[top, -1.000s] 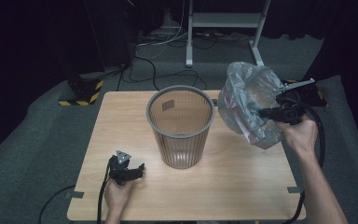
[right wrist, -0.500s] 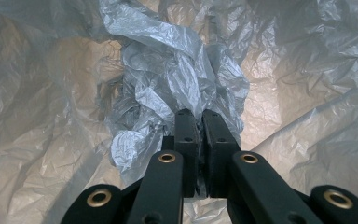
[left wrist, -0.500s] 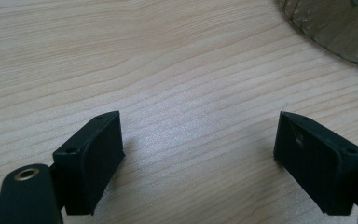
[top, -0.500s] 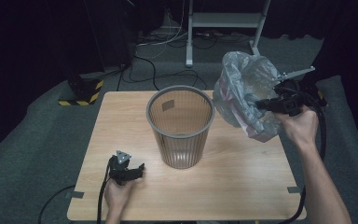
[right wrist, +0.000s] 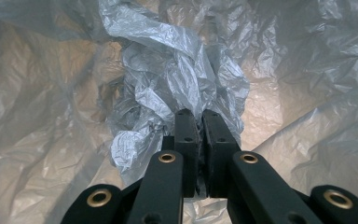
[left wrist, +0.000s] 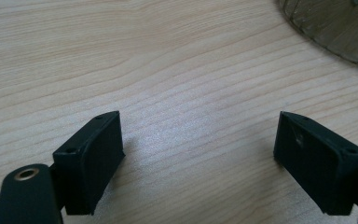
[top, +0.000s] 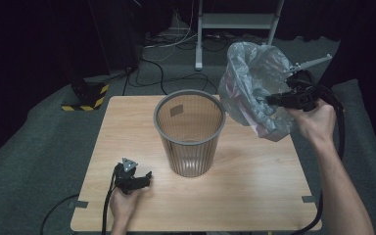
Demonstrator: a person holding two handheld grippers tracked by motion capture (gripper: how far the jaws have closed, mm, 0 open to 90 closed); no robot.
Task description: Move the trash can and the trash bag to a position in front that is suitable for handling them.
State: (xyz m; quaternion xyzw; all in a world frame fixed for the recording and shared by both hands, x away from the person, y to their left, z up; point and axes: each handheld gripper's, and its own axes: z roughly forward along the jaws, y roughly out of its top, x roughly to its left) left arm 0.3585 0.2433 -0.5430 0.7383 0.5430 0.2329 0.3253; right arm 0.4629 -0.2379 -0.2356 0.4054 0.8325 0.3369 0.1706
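Note:
A grey ribbed wastebasket (top: 190, 131) stands upright in the middle of the wooden table (top: 254, 191). To its right, above the table's right edge, a crumpled translucent grey plastic bag (top: 252, 88) hangs in the air from my right gripper (top: 273, 100). In the right gripper view the two jaws are shut on a bunched fold of the plastic bag (right wrist: 168, 88). My left gripper (top: 136, 180) rests near the table's front left. Its jaws stand wide apart over bare wood in the left gripper view, with the gripper (left wrist: 199, 149) holding nothing and the wastebasket's base (left wrist: 335, 28) at the top right.
A white metal stand (top: 235, 24) and loose cables (top: 161, 54) lie on the grey carpet behind the table. A black and yellow striped block (top: 85, 98) sits on the floor at the back left. Tape tabs mark the table's front corners (top: 308, 199).
My right gripper has lifted the plastic bag higher and a little farther back, off the table's right edge. The left gripper and the wastebasket have stayed where they were.

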